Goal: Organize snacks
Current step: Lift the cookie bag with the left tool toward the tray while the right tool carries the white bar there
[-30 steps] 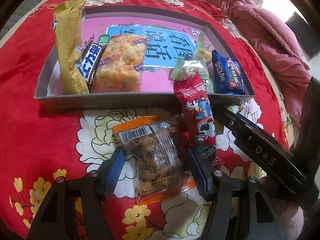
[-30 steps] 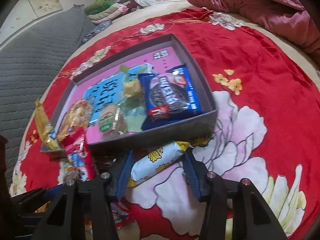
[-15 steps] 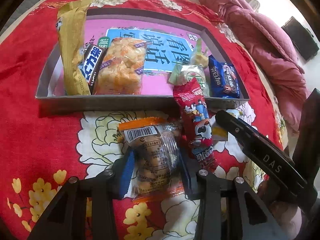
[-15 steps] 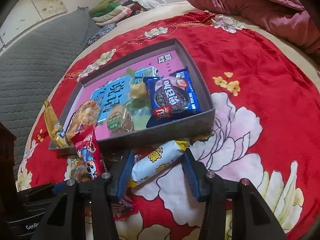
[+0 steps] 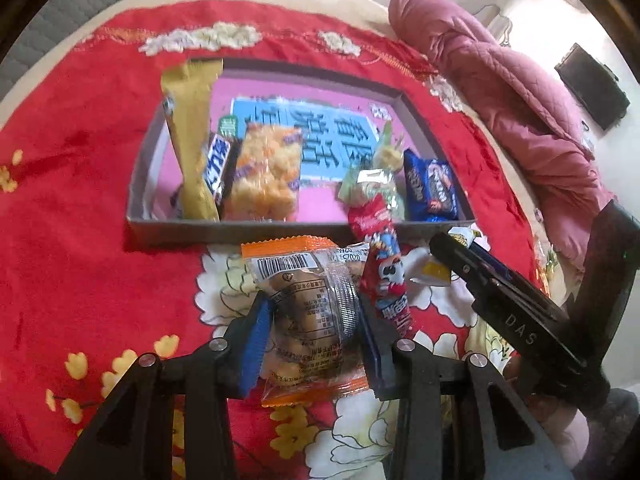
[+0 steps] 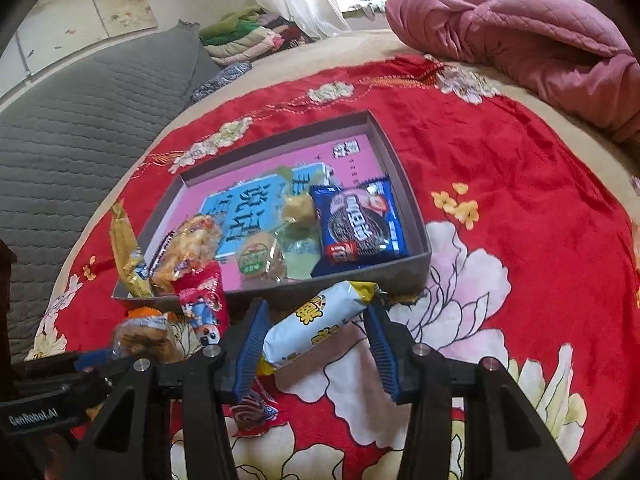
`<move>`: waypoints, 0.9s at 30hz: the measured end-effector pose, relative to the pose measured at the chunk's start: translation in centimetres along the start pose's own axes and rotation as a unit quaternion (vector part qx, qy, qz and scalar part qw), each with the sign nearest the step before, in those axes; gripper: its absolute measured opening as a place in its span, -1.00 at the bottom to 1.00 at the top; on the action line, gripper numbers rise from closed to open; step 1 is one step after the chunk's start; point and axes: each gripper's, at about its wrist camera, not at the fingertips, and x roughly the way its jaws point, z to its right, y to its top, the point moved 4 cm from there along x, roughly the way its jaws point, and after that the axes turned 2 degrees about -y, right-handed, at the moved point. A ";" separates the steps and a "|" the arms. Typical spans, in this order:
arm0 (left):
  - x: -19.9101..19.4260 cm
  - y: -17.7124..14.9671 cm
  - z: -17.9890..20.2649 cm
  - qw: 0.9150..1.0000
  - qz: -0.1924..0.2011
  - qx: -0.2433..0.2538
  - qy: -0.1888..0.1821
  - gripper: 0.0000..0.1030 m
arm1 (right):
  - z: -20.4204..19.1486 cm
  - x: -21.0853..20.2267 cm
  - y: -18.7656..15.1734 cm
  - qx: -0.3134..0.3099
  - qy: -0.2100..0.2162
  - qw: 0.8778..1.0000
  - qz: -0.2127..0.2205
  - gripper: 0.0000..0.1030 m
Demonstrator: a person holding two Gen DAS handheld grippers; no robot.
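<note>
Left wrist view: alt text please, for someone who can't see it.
The left gripper pinches a clear orange-edged snack packet above a red floral cloth. Behind it, a shallow grey box holds several snacks; a red snack stick leans over its front wall.

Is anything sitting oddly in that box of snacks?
Yes: the red snack packet lies across the near wall of the box, half in and half out. The long gold packet also pokes out past the far rim.

My left gripper (image 5: 314, 342) is matte black, its fingers faced with ribbed blue pads (image 5: 254, 344) and pinned by round silver screws. My right gripper (image 6: 314, 354) matches it (white "DAS" lettering along its side, "GenRobot.AI" on the left's).
</note>
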 end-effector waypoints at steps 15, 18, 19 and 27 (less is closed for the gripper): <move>-2.3 1.2 -0.6 0.999 0.030 -0.006 0.010 -0.18 | -1.3 -1.1 0.7 -0.035 0.011 0.999 0.035 -0.04; -2.6 1.5 -0.7 0.999 0.035 -0.007 0.011 -0.18 | -1.5 -1.3 0.8 -0.040 0.012 0.998 0.041 -0.04; -2.7 1.7 -0.7 0.999 0.036 -0.008 0.011 -0.18 | -1.6 -1.4 0.8 -0.042 0.013 0.998 0.042 -0.04; -3.0 2.4 -0.9 0.999 0.043 -0.012 0.015 -0.18 | -1.9 -1.7 1.0 -0.054 0.012 0.997 0.054 -0.04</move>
